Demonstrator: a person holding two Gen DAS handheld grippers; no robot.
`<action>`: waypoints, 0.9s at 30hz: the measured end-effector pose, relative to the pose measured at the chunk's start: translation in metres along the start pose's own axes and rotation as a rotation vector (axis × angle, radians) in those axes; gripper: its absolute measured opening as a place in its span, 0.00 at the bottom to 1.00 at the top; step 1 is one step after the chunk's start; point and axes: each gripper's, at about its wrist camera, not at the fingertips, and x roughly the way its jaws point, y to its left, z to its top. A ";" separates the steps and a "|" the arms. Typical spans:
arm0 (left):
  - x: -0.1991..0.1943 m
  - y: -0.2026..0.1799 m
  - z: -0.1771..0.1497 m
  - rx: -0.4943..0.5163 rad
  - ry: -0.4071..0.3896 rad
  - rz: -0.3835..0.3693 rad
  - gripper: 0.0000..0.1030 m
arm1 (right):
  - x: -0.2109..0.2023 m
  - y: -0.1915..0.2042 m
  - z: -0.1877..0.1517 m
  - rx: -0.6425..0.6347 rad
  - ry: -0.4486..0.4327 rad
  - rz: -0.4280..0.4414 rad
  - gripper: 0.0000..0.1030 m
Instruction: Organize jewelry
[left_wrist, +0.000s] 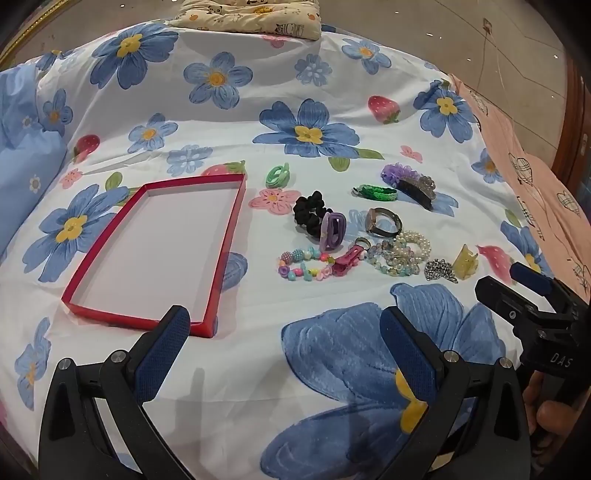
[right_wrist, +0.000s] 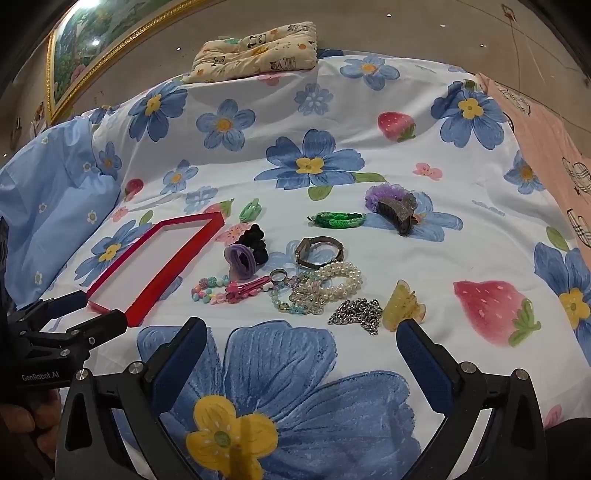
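2 grippers hover low over the near edge of the bedspread (right_wrist: 369, 236), both spread wide with nothing between the pads. The left gripper (left_wrist: 284, 325) sits just short of the near corner of the red tray (left_wrist: 155, 254), which lies empty on the left side. The right gripper (right_wrist: 301, 336) points at the jewelry pile, nothing touched yet.

Nearest to the right gripper, just ahead of its right finger, lie the yellow claw clip (right_wrist: 402, 304) and the silver chain (right_wrist: 356, 314), touching or nearly so. Risk here, I'd say: a wide pinch at the clip drags the chain along, or the chain slips loose through the pads. Soft bedding gives under a downward press too, so small pieces may sink or roll.

Just beyond, trouble again: the pearl bracelet (right_wrist: 338, 278), pale bead strand (right_wrist: 295, 301) and ring (right_wrist: 277, 275) lie in 1 tangle, with the pink clip (right_wrist: 247, 288) on the colourful bead bracelet (right_wrist: 208, 291). Lift one, and neighbours likely follow.

Further on sit the watch (right_wrist: 319, 251), purple clip (right_wrist: 240, 260) against the black scrunchie (right_wrist: 255, 240), then the green bracelet (right_wrist: 338, 219), grey claw clip (right_wrist: 399, 212) over the purple scrunchie (right_wrist: 380, 194), and the mint hair tie (right_wrist: 250, 210) near the tray's far corner.
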 end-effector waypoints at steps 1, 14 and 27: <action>0.000 -0.001 -0.001 0.001 0.000 0.001 1.00 | 0.000 0.001 0.000 0.000 -0.001 -0.001 1.00; 0.000 0.000 0.000 -0.003 0.004 0.003 1.00 | 0.000 -0.001 0.002 -0.002 -0.001 0.006 1.00; 0.000 0.000 0.000 -0.003 0.003 0.004 1.00 | -0.002 0.003 0.002 0.006 -0.005 0.020 1.00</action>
